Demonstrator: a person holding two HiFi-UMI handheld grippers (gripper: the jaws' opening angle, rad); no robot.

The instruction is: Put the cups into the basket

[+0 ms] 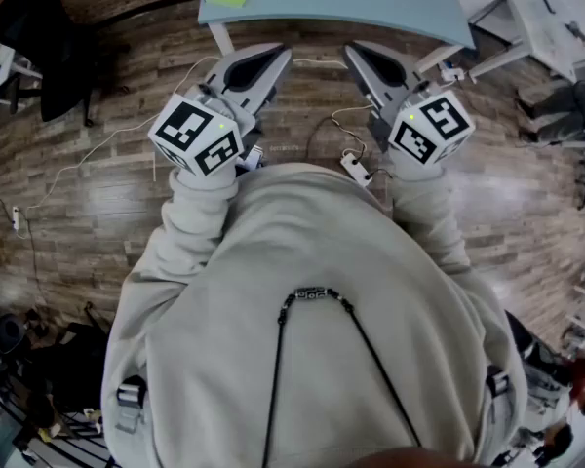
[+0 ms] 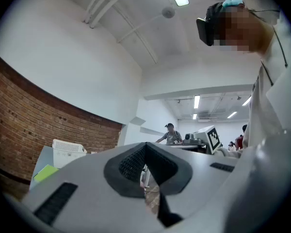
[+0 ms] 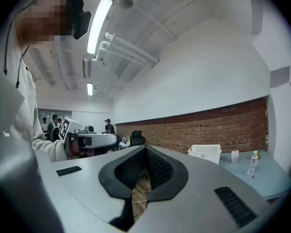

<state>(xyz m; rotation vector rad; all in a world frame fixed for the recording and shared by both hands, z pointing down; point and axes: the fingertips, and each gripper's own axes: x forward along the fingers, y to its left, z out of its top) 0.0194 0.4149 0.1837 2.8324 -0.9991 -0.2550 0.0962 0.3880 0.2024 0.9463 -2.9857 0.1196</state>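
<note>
One white basket [image 3: 205,153] stands upright, opening upward, on the table [image 3: 262,176].

No words, numbers or brand names can be read anywhere. The only printed signs are black-and-white square code markers. One set is on the cube [image 1: 197,135] of the left gripper [image 1: 273,58], just below the table [image 1: 370,13] at its left end. Another is on the cube [image 1: 431,127] of the right gripper [image 1: 366,57], below the table's right half. A bottle [image 3: 252,163] on the table carries a label too small to read.
</note>
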